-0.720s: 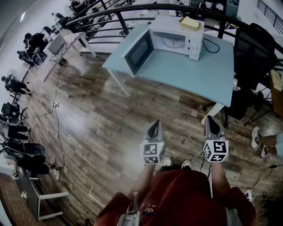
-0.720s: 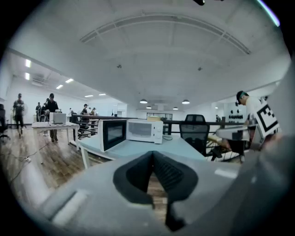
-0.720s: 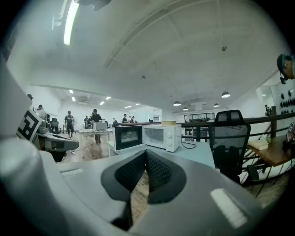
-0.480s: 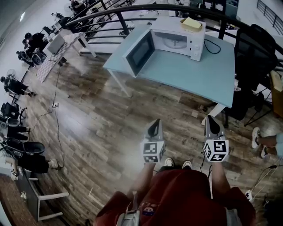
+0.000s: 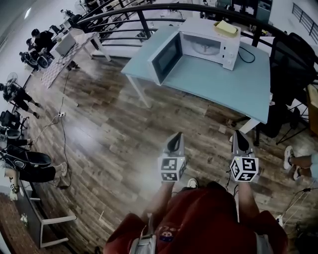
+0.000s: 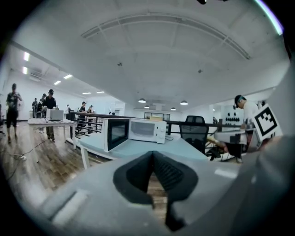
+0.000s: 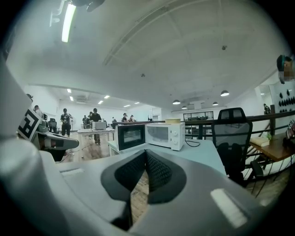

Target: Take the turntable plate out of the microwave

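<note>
Open-plan lab hall: wooden floor (image 5: 114, 134), work table (image 5: 223, 84), office chair (image 7: 233, 133), railing (image 5: 164, 7).

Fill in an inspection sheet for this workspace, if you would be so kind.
Surface: light blue table, carrying the microwave.
Job's things: microwave with its door open; turntable plate inside.
Clutter: yellow pad on the microwave's top.
Grippers: left gripper and right gripper shut, empty, over the floor, short of the table.
Cables: black cable on the table beside the microwave; floor cable at left.
Surroundings: wooden floor, railing, black chair, people at left.
</note>
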The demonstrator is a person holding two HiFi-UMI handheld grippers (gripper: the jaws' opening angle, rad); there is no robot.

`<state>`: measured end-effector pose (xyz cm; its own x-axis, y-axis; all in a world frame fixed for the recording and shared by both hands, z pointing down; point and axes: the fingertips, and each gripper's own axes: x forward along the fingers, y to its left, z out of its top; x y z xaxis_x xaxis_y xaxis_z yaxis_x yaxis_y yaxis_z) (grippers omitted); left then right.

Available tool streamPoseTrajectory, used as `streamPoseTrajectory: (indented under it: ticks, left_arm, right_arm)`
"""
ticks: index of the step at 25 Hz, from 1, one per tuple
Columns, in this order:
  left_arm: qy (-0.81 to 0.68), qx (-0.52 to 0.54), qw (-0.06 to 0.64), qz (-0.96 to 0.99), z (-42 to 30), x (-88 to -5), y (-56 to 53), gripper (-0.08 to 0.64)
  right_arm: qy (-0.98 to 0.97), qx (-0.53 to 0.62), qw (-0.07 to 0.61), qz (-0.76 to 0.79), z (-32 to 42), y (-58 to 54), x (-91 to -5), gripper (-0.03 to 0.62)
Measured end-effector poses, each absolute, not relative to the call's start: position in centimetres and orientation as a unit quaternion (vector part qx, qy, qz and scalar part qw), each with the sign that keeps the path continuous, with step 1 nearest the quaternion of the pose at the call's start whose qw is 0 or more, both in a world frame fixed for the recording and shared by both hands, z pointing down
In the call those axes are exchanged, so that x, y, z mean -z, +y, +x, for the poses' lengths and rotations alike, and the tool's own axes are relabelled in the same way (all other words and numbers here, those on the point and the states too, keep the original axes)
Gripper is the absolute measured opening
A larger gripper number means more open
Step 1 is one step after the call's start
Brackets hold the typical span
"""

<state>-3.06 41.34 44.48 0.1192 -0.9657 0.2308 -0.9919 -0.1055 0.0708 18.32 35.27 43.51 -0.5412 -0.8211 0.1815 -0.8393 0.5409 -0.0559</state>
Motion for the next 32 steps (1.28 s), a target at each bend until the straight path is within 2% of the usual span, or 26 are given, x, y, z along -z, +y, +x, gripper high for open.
streamPoseTrajectory:
  ticks: [18,32]
  left_arm:
    - [-0.655,-0.07,0.128,0.742,-5.6,-47.9,37.7,-0.003]
    - [-0.644,-0.09,0.122,0.75,-4.2,-48.4,24.7,-0.003]
  right_arm:
    - [-0.868,-0.076,0.08,0.484,15.5,32.0,-46.2,0.0]
    - [-0.867,-0.086,0.064,0.486,15.9,20.1,-46.7,0.0]
